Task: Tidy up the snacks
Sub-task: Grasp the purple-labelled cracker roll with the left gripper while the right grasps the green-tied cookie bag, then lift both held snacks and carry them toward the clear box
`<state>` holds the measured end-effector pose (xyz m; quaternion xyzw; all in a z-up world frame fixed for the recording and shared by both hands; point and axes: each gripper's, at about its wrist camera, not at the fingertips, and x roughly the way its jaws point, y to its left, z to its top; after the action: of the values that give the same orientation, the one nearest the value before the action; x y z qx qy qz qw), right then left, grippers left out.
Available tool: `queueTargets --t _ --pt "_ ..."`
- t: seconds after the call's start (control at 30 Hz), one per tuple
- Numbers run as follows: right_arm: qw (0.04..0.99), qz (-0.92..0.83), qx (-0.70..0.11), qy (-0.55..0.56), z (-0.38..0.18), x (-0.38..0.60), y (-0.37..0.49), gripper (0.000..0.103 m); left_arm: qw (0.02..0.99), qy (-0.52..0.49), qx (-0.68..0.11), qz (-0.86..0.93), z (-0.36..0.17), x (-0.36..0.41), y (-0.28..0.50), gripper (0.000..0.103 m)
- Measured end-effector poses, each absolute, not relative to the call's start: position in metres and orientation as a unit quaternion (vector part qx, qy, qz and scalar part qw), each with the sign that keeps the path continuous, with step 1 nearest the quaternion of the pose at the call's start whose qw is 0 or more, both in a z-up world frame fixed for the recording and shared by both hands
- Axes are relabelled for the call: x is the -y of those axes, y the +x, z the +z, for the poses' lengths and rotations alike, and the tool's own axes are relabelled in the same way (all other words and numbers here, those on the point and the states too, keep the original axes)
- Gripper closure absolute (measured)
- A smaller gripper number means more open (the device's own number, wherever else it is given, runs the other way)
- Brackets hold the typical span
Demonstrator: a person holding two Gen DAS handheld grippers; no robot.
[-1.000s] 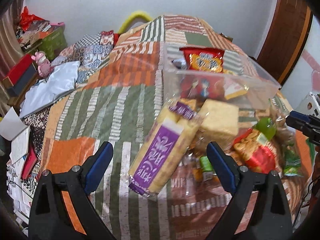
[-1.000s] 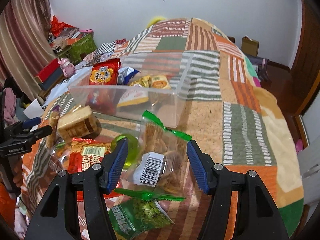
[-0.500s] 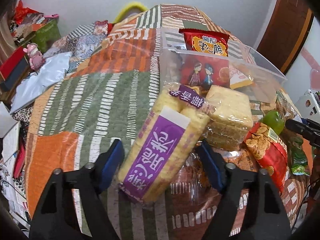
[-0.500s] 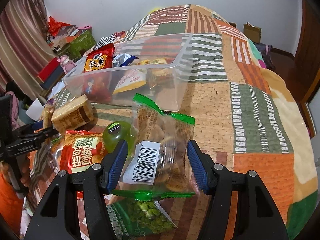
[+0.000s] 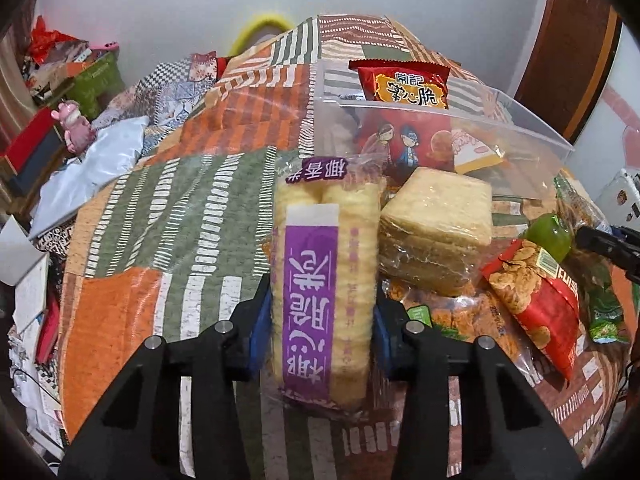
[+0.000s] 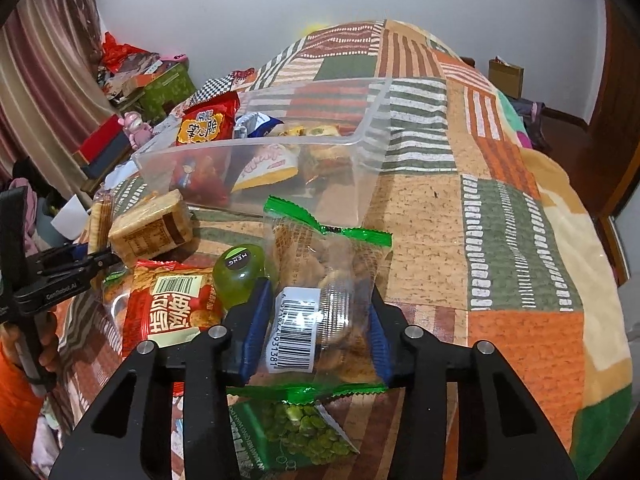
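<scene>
My left gripper (image 5: 320, 320) is shut on a long cracker pack with a purple label (image 5: 316, 272), its blue pads pressing both sides. In the right wrist view my right gripper (image 6: 318, 312) has its jaws closing on a clear snack bag with green ends (image 6: 328, 264). The pads touch both sides of that bag by its barcode. Beyond both stands a clear plastic bin (image 6: 256, 146) holding a red snack bag (image 5: 404, 84) and other packets. A square cracker pack (image 5: 436, 220) lies to the right of the purple pack.
A green jelly cup (image 6: 240, 272), a red snack bag (image 6: 172, 304) and a green pea bag (image 6: 296, 432) lie around the right gripper on the patchwork blanket (image 6: 500, 240). Boxes and a pink toy (image 5: 74, 124) crowd the left side beyond the bed.
The left gripper's jaws closed from wide apart onto the purple pack, which now stands straight between them. The right gripper's jaws narrowed onto the clear bag.
</scene>
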<state>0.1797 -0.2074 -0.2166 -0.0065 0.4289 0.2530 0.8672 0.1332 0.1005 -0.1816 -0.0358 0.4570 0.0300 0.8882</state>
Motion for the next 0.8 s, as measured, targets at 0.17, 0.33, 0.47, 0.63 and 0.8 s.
queueTargets --t 0.17,0.33,0.47,0.63,0.8 --pt "0.870 0.257 -0.420 -0.001 -0.209 0.212 0.177 0.065 0.895 -0.034 -0.443 0.034 -0.170 -0.101 0.124 0.062" --pt "0.877 0.258 -0.405 0.004 -0.197 0.217 0.172 0.066 0.903 -0.039 -0.427 0.034 -0.155 -0.103 0.119 0.062" --pt "0.882 0.259 -0.393 0.010 -0.187 0.220 0.169 0.066 0.909 -0.048 -0.412 0.031 -0.138 -0.103 0.117 0.062" --pt "0.890 0.262 -0.374 0.009 -0.172 0.220 0.166 0.066 0.916 -0.053 -0.396 0.027 -0.119 -0.101 0.121 0.062" --pt "0.897 0.268 -0.352 0.008 -0.157 0.215 0.167 0.066 0.924 -0.050 -0.379 0.019 -0.103 -0.093 0.132 0.062"
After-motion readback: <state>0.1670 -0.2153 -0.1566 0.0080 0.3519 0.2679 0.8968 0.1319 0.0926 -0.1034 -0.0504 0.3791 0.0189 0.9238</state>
